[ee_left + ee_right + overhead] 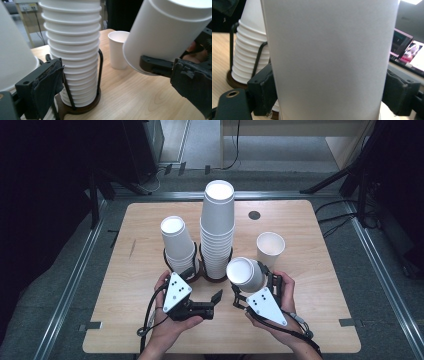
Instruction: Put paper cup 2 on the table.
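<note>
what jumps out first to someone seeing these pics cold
The tall stack of upside-down white cups in a dark wire holder at the table's middle draws the eye first, with a shorter stack just left of it. Next comes the right claw, shut on a single upside-down cup held just right of the tall stack's base. One lone cup stands upright on the table behind it.

Tall cup stack [217,227] centre in holder; shorter stack [176,242] left; single cup [270,248] right.
</note>
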Available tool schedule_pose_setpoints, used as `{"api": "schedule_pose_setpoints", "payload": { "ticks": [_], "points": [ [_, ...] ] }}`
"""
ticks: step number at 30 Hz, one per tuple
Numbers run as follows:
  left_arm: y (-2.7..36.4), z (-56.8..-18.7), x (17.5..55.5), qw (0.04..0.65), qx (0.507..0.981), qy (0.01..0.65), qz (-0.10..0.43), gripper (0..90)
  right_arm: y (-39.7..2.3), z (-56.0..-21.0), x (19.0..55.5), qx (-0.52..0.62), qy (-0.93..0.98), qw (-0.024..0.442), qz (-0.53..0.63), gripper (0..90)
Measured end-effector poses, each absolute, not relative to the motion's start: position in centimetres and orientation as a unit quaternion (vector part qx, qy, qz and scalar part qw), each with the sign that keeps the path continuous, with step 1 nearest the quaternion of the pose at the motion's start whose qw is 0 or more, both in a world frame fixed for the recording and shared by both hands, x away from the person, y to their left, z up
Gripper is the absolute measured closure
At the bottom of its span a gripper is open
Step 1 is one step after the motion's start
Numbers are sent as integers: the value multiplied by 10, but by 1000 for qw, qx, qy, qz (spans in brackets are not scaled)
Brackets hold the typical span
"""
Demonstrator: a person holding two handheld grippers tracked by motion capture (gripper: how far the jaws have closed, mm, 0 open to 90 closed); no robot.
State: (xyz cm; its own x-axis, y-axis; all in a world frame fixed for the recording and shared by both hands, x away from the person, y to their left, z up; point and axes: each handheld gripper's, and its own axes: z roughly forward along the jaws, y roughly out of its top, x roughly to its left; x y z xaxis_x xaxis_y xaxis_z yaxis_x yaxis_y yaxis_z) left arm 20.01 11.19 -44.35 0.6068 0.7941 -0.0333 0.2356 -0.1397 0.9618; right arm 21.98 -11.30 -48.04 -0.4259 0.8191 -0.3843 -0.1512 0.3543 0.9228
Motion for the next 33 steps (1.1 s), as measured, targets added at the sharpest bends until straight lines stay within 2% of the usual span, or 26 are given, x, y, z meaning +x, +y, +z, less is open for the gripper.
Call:
{"api": "schedule_pose_setpoints", "payload": {
  "ticks": [8,29,33],
  "points": [
    [105,-444,198,546,725,346,239,0,-107,-488,217,191,688,522,467,137],
    [91,-444,196,539,745,330,213,0,-97,-505,210,103,716,554,411,135],
    [91,-444,196,538,746,332,210,29,-96,-505,209,93,716,559,408,135]
  ]
}}
